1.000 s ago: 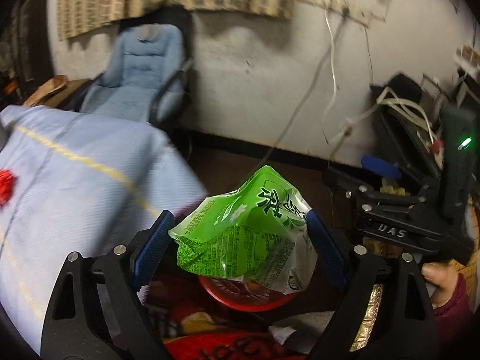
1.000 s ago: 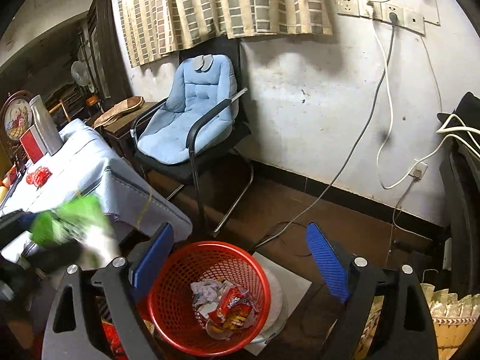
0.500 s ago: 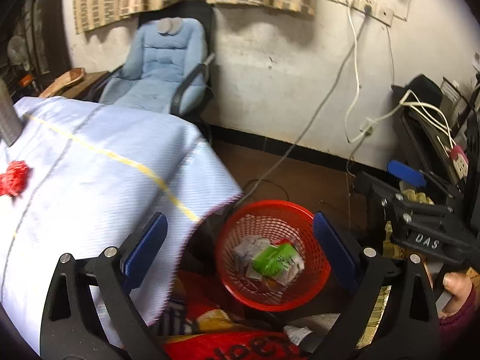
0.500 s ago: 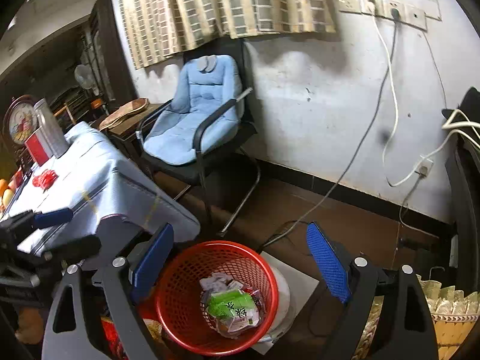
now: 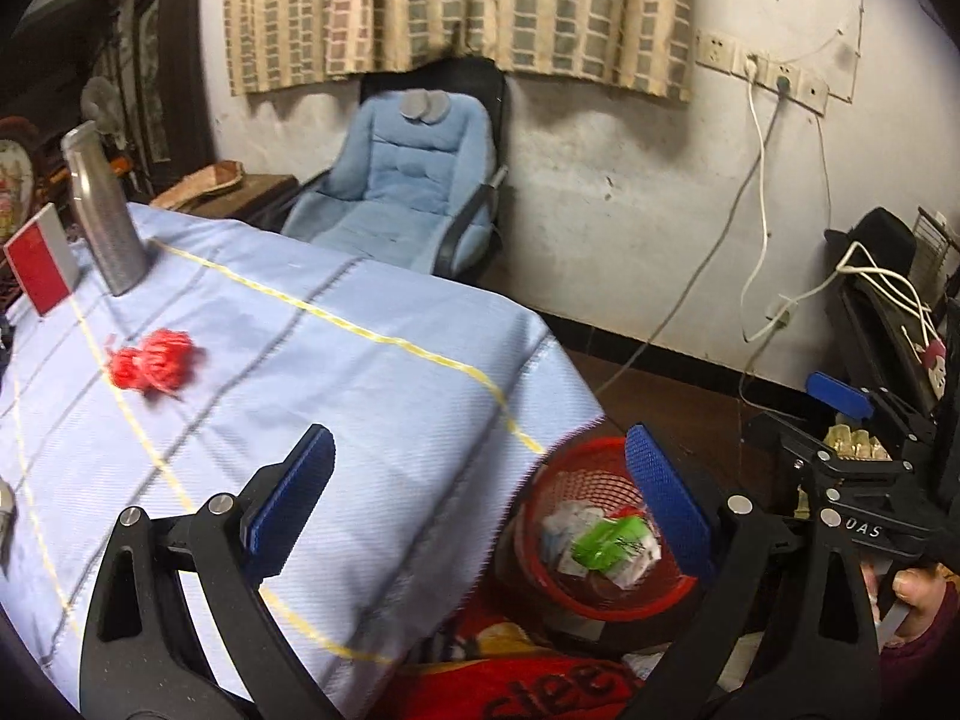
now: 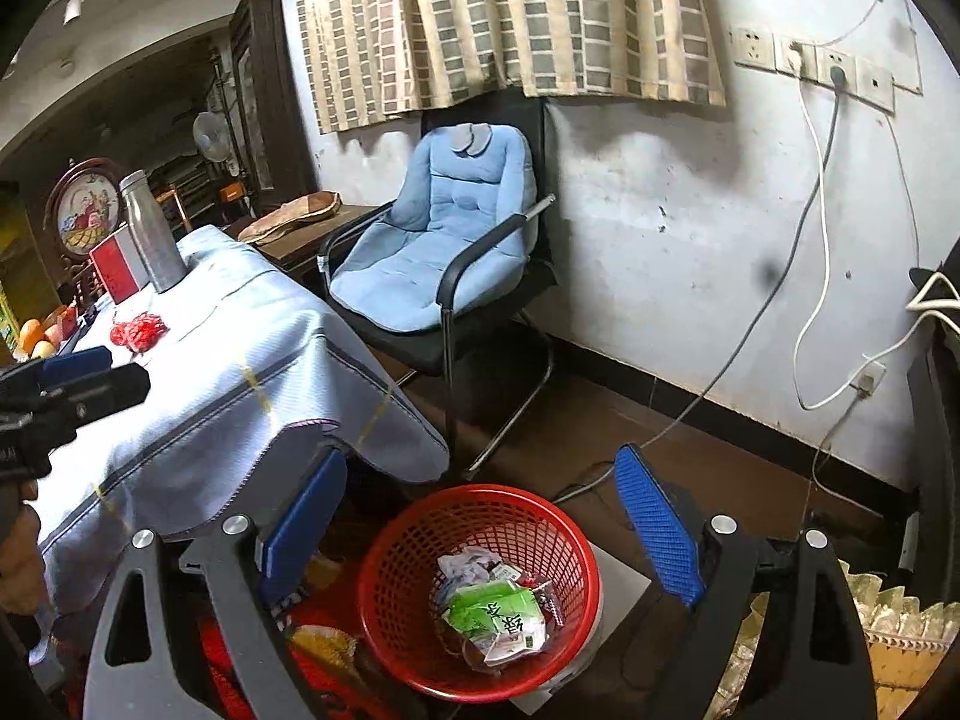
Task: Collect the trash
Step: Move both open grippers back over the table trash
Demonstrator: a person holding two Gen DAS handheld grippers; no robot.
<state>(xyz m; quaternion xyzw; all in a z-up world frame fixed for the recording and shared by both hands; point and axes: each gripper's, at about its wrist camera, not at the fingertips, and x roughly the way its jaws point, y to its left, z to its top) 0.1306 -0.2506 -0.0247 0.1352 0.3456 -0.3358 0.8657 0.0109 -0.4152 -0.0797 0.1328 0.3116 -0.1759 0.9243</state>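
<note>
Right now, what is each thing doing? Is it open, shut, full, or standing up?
Left gripper: jaws open, holding nothing.
Right gripper: jaws open, holding nothing.
Red basket: upright on the floor, partly filled with trash.
Green wrapper: lying in the basket, on top.
Metal bottle: standing upright on the table.
Red scrap: lying on the tablecloth.

Each hand-held gripper (image 5: 477, 498) (image 6: 480, 531) is made of black arms, blue bumpy pads and silver screws. "DAS" is printed in white at 4 o'clock.
</note>
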